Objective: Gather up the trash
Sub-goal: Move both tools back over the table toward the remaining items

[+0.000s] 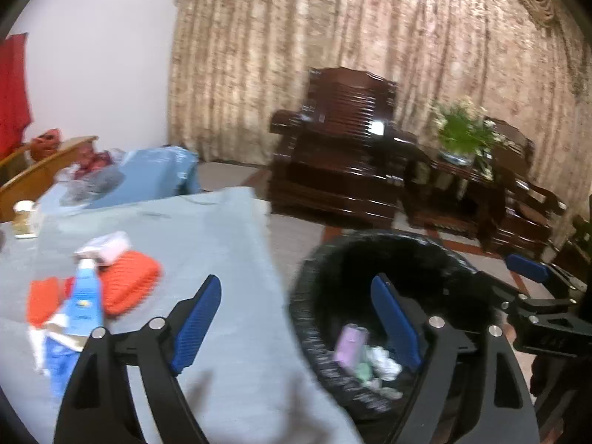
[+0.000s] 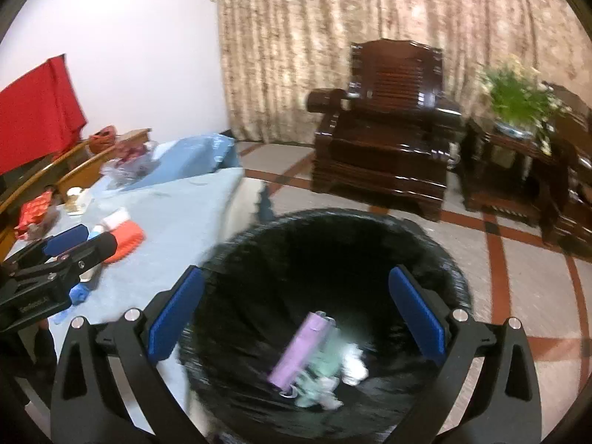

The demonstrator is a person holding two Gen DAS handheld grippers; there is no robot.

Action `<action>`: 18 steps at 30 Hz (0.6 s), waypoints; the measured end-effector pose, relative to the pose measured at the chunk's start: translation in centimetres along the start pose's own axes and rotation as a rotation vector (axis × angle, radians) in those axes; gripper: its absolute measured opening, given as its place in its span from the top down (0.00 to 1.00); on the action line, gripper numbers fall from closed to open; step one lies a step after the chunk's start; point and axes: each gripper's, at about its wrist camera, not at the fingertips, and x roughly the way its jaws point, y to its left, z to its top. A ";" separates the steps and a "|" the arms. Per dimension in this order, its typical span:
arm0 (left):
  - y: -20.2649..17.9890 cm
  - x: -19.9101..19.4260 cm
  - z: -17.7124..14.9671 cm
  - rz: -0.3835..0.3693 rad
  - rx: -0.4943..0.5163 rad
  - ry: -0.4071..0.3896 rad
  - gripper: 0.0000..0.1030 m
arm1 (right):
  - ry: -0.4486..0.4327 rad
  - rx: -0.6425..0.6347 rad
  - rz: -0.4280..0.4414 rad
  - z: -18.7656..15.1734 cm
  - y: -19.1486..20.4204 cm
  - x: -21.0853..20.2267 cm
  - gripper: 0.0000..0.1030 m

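Note:
A black-lined trash bin (image 2: 440,259) stands on the floor beside the table; it also shows in the left wrist view (image 1: 307,296). Inside lie a purple tube (image 2: 299,351), pale green scraps and crumpled white paper (image 2: 353,364). My right gripper (image 2: 296,322) hangs open and empty over the bin; it shows at the right of the left wrist view (image 1: 525,270). My left gripper (image 1: 299,318) is open and empty, straddling the table edge and the bin rim. On the light blue tablecloth (image 1: 207,244) lie a blue-white tube (image 1: 83,296), an orange ribbed pad (image 1: 129,285) and a white packet (image 1: 111,246).
A dark wooden armchair (image 2: 388,129) and a side table with a green plant (image 2: 518,96) stand before beige curtains. A blue bag (image 1: 155,174), a small jar (image 1: 24,218) and a clear plastic bag (image 1: 92,177) sit at the table's far end. Red cloth (image 2: 37,111) hangs left.

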 end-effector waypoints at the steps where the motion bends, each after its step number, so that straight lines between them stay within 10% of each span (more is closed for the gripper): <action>1: 1.1 -0.7 -0.1 0.028 -0.007 -0.010 0.20 | 0.000 -0.007 0.012 0.3 0.7 0.2 0.05; 18: 14.0 -6.9 -3.0 0.349 -0.093 -0.054 0.19 | 0.024 -0.162 0.225 1.9 15.4 5.0 0.05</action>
